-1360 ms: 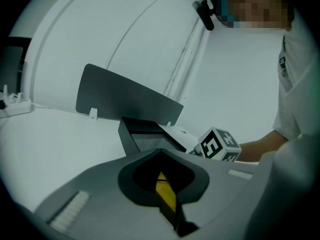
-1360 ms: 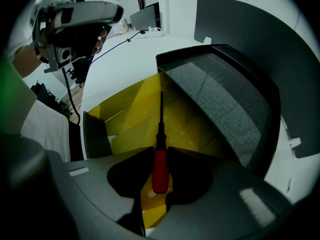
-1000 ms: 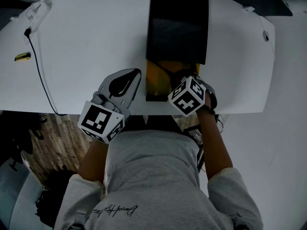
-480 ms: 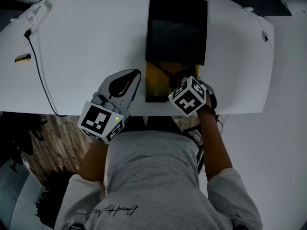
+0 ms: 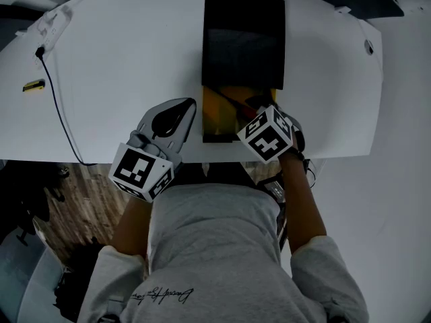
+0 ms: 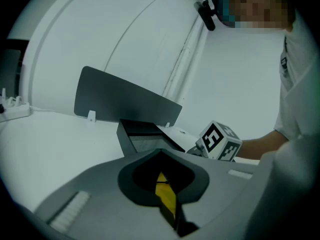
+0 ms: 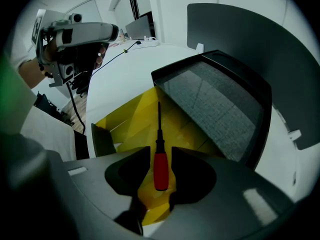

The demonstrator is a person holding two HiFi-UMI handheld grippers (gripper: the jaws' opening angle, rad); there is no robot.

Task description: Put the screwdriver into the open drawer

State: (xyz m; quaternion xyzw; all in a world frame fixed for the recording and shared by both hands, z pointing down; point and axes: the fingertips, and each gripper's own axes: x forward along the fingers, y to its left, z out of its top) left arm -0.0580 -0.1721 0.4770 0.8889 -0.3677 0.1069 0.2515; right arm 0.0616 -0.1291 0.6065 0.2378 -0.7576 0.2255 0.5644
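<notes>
A screwdriver (image 7: 160,164) with a red handle and a dark shaft lies lengthwise in the yellow open drawer (image 7: 132,119), its tip toward the black cabinet (image 7: 215,99). My right gripper (image 7: 160,153) points steeply down over it. Its jaws are opening, and the handle sits between them with a gap on each side. In the head view the right gripper (image 5: 259,112) hangs over the drawer (image 5: 217,113) at the table's front edge. My left gripper (image 5: 176,112) rests beside the drawer's left side, its jaws shut with nothing in them (image 6: 160,153).
The black cabinet (image 5: 244,39) stands on the white table (image 5: 121,52) behind the drawer. A black cable (image 5: 57,96) runs from a power strip (image 5: 54,17) at the far left, near a small yellow object (image 5: 32,85). The person's torso fills the near side.
The right gripper has tilted slightly over the drawer. The left gripper has stayed where it was.
</notes>
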